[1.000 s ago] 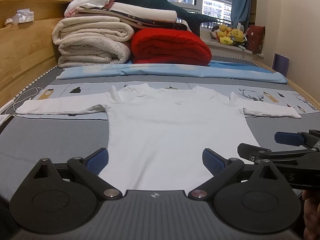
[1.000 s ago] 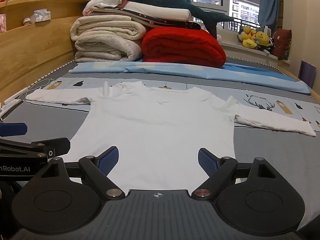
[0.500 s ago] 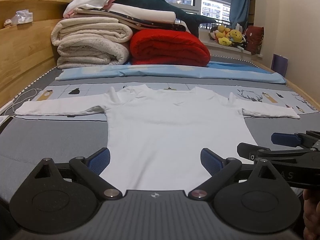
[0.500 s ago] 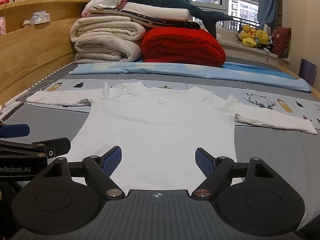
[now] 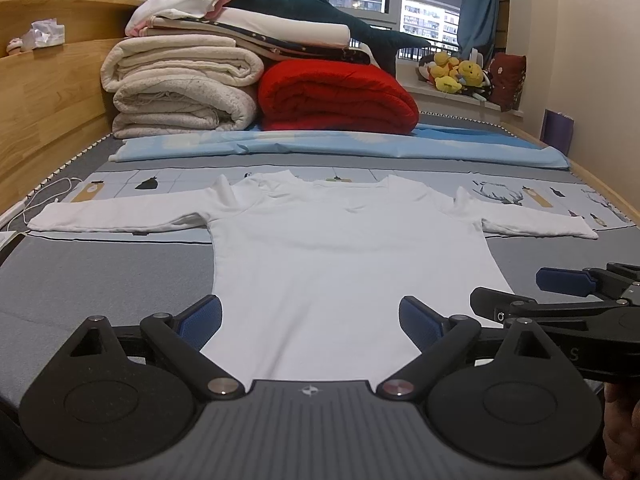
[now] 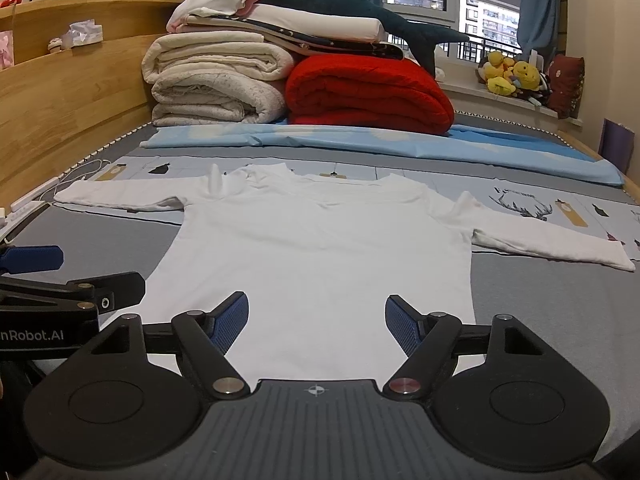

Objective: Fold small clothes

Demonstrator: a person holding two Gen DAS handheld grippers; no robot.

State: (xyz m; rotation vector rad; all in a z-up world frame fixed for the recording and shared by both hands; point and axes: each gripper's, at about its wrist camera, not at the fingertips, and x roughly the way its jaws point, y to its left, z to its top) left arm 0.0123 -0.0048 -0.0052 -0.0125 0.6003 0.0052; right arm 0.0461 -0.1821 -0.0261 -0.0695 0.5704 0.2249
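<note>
Centrally, a white long-sleeved shirt lies flat on the grey bed, sleeves spread; at the lower frame, the left gripper gapes wide and the right gripper is closing, neither gripping cloth

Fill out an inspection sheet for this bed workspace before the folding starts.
Surface: grey printed bed cover, lying flat.
Job's things: white long-sleeved shirt spread flat, both sleeves stretched out sideways, no fold made yet.
Clutter: cream blankets, red quilt and other bedding stacked at the far end; a light blue sheet in front of them.
Grippers: left gripper open over the hem, holding nothing; right gripper with jaws closing, pads apart, nothing gripped.
Cables: white cord at the bed's left edge.
Surroundings: wooden headboard, window with blue curtains, plush toys on the sill.
</note>
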